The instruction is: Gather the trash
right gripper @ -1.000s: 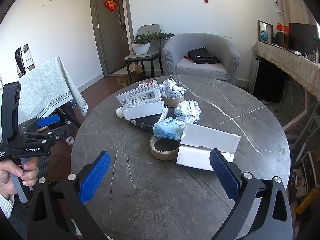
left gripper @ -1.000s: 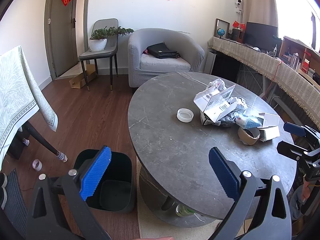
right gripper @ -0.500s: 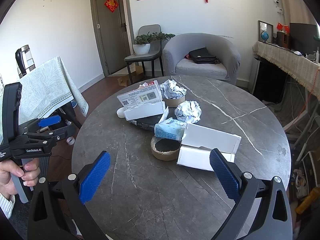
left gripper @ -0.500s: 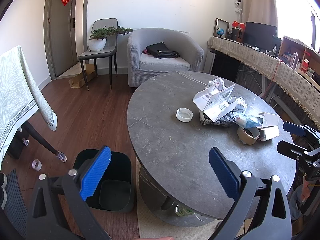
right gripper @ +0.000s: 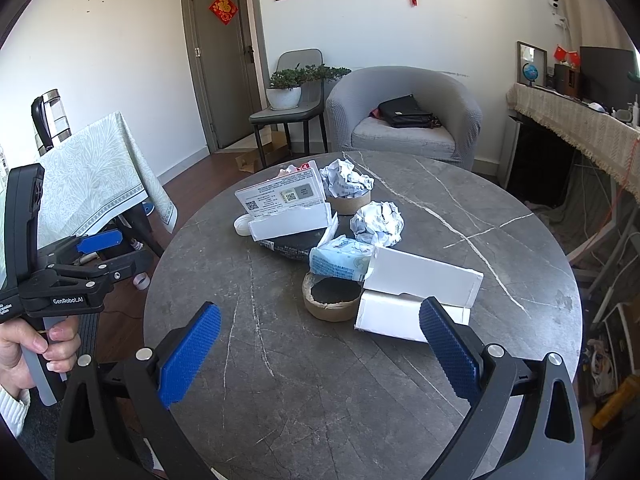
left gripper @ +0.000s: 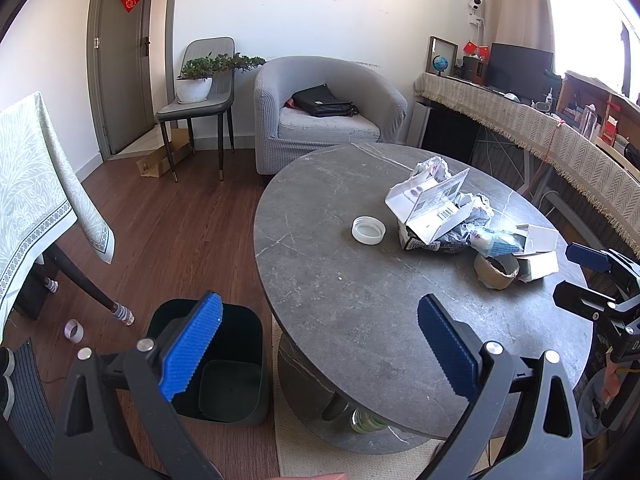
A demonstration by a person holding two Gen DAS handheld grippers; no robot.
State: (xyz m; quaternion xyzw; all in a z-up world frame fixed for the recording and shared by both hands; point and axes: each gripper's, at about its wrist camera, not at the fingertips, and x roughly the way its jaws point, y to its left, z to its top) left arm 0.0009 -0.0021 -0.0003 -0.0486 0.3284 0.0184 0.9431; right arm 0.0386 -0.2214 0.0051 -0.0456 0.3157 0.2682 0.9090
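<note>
— Trash, where? Heaped on the round grey marble-patterned table [right gripper: 500, 216], toward its middle.

— Made up of what? Open white cardboard box with a printed label [right gripper: 286, 208] at the far left of the heap, lying over a dark plastic wrapper [right gripper: 296, 242]. Round white plastic lid [left gripper: 368, 230] just beside that box, on bare tabletop. Two crumpled balls of white paper: one [right gripper: 347, 178] sitting in a shallow brown cardboard ring, the other [right gripper: 378, 222] loose just in front of it.

— Nearer the camera? Pale blue tissue packet [right gripper: 340, 260], resting partly over a brown cardboard tape roll [right gripper: 332, 298]. Flat white cardboard box with its flap open [right gripper: 416, 292] touching the roll's right side.

— Bin? Dark green plastic waste bin [left gripper: 224, 364] on the wooden floor, just beside the table's left edge, seemingly nothing in it but an inner tub.

— Left gripper [left gripper: 316, 344]? Spread wide, blue pads gripping nothing, hanging over the near table edge with one pad above the bin. Seen in the right wrist view too, held by a hand [right gripper: 30, 356] off the table's left side.

— Right gripper [right gripper: 320, 350]? Also released, jaws far apart, nothing between them, hovering above bare tabletop just short of the tape roll and flat white box.
</note>
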